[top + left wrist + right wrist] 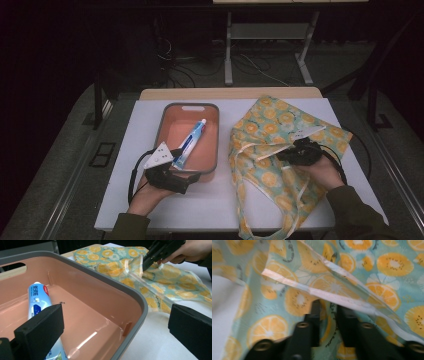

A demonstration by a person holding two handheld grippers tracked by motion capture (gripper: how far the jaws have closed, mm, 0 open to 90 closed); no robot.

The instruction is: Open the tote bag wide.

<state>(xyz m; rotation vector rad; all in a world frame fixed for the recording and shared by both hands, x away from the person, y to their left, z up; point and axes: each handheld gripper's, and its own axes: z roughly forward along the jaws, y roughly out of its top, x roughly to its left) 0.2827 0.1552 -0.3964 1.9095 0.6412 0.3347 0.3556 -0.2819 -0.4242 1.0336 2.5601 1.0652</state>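
Nearest, pinched at its mouth edge by right gripper point(295, 150), jaws narrow on the cloth: fruit-print tote bag point(270, 130), probably held open for loading. Beside it, pink tray point(212, 145). Poised wide over tray's near end, left gripper point(172, 162). Inside, toothpaste tube point(190, 142), long axis diagonal, cap pointing away.
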